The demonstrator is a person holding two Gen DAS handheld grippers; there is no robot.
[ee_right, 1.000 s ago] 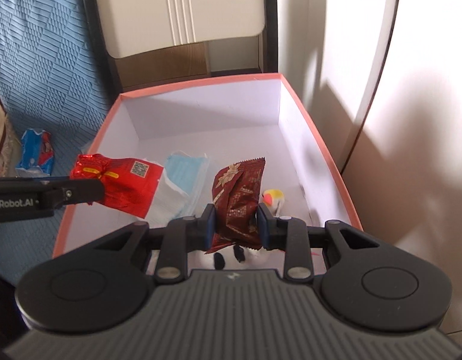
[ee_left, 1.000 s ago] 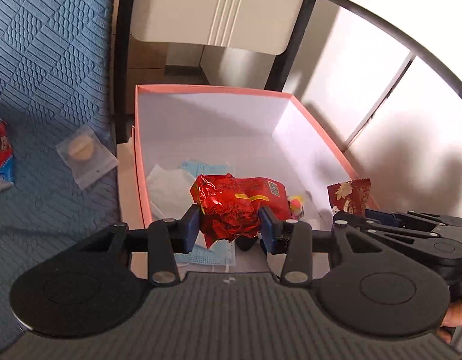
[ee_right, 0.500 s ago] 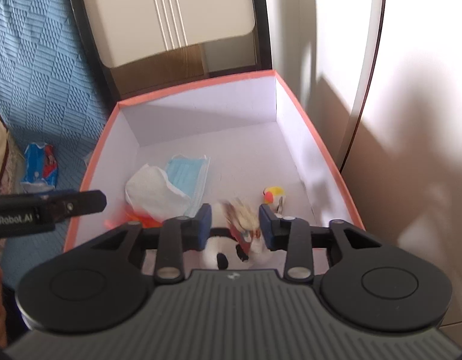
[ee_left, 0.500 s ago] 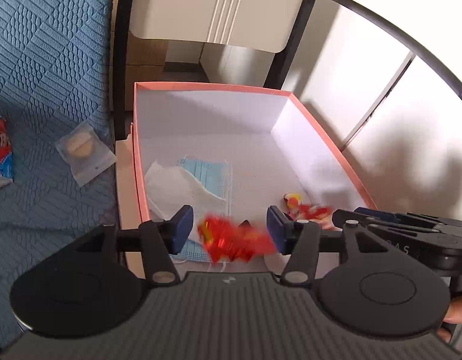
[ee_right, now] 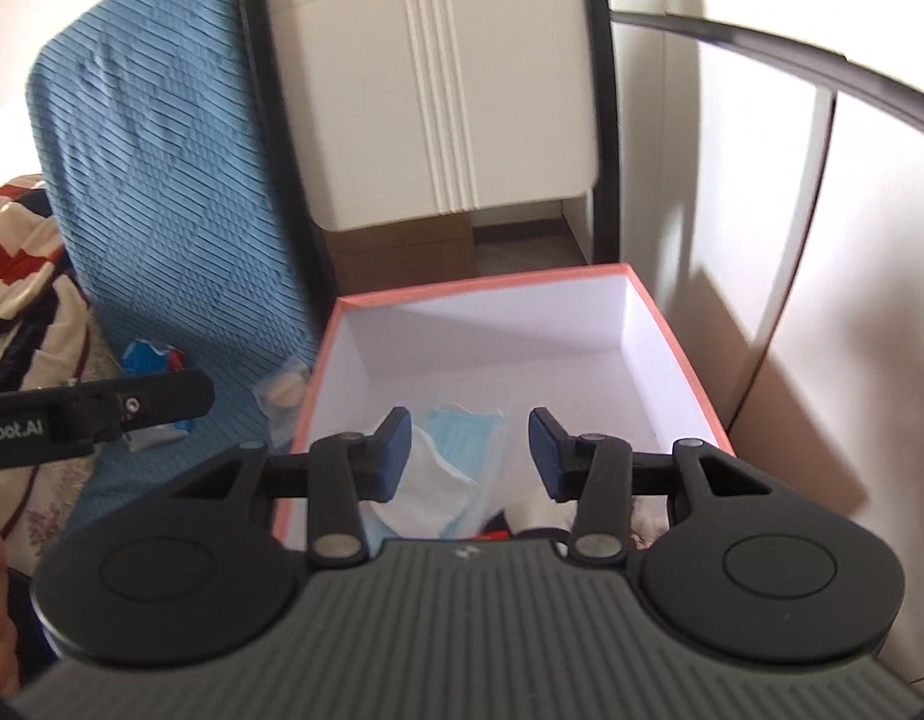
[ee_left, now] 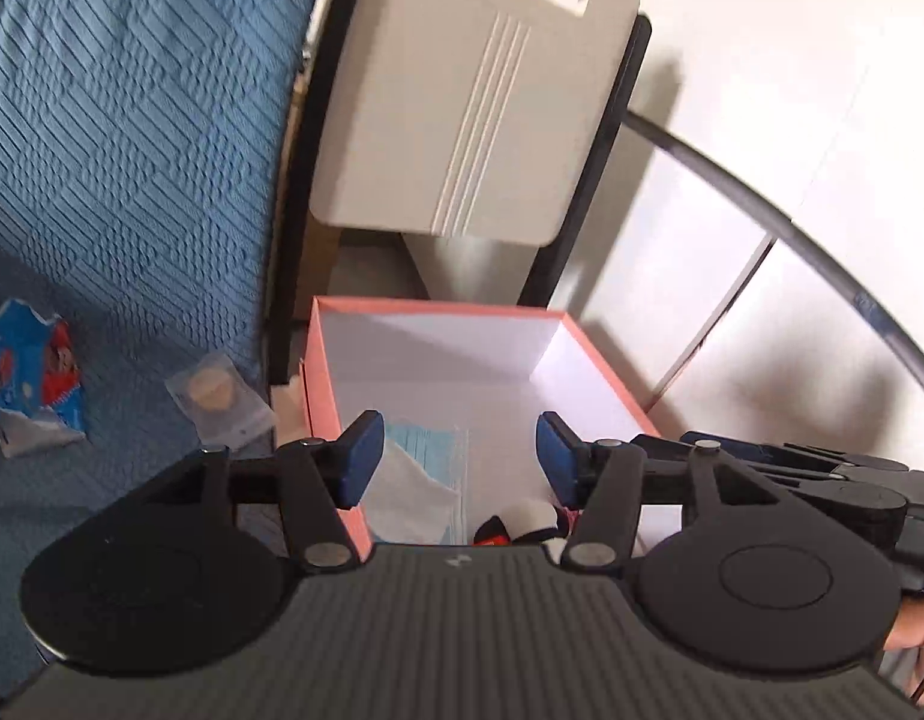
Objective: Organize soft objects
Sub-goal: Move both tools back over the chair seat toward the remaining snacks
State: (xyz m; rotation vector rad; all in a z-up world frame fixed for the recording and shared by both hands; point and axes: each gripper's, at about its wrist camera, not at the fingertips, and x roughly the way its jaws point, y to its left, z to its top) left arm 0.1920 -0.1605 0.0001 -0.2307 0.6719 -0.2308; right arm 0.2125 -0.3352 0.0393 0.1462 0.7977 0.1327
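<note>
A pink-rimmed box (ee_left: 321, 372) with a white inside holds a blue face mask (ee_left: 426, 441), a white mask (ee_left: 408, 498) and a black-and-white soft toy (ee_left: 525, 519), half hidden under my tool body. My left gripper (ee_left: 459, 444) hangs open above the box's near end with nothing between its pads. The right wrist view shows the same box (ee_right: 666, 324), the blue mask (ee_right: 462, 432) and the white mask (ee_right: 432, 492). My right gripper (ee_right: 471, 438) is above them, its jaws opening, nothing between them. The dropped snack packets are almost wholly hidden.
On the blue quilted cushion (ee_left: 132, 150) left of the box lie a blue-and-red packet (ee_left: 33, 378) and a clear packet with a round biscuit (ee_left: 213, 396). A beige panel (ee_left: 462, 108) stands behind the box, white walls to the right. Patterned fabric (ee_right: 18, 252) lies far left.
Both grippers let go: the bright red packet and the dark red packet fell into the box. Both jaws spread wider and both grippers rose away from the box.
</note>
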